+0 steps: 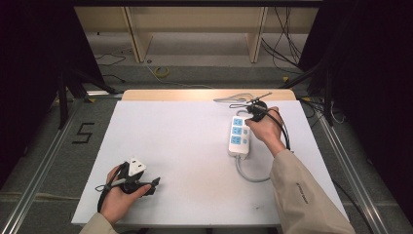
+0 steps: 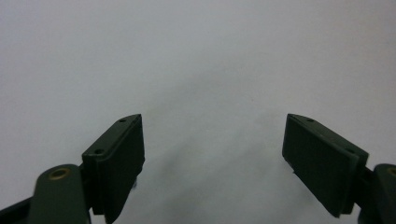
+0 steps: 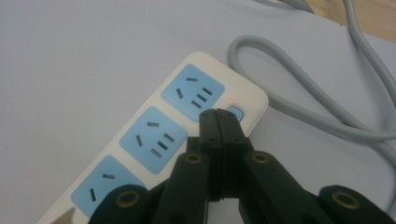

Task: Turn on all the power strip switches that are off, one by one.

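Jaws of my right gripper (image 3: 219,116) are pressed together with nothing between them, tips at the power strip's (image 1: 238,136) far end, just short of its small blue switch button (image 3: 236,113) beneath a lit red indicator (image 3: 231,98). That white strip, long axis running away from me, lies on the white table (image 1: 185,146) at its far right, grey cable (image 3: 299,107) looping beside it. Well away from the strip, at the table's near left, my left gripper (image 2: 212,154) rests spread wide and empty, so my right hand (image 1: 265,127) is much nearer.
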The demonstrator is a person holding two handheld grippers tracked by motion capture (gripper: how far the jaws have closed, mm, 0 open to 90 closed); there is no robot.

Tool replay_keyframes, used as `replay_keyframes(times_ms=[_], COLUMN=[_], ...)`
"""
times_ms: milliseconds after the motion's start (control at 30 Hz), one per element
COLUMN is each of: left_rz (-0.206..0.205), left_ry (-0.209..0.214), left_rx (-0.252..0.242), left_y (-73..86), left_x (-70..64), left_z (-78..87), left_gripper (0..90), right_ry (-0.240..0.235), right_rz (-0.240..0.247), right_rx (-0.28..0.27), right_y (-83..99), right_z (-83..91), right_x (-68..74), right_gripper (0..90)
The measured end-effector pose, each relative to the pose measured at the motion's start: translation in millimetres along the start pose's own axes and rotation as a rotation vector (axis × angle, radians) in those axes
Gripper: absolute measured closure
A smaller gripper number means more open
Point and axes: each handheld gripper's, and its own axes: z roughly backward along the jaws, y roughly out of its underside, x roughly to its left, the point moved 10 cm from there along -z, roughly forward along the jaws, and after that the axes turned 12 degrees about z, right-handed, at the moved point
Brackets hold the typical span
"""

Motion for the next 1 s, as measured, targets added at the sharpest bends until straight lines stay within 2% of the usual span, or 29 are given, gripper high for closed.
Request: replay_keyframes(times_ms=[467,1000], left_rz=[0.000,0.003], left_ry=[-0.001,-0.002], left_rx=[0.000,0.001], left_y=[0.2,0.9], left_x=[-0.1,0.7], left_z=[0.2,0.4], left_gripper=[20.9,21.0], right_ry=[-0.024,-0.053], right_rz=[0.024,0.073], right_rx=[-0.031,-0.090], right_y=[13.0,32.3], right_z=[14.8,33.1], right_x=[16.7,34.4], right_gripper=[88.1,77.0])
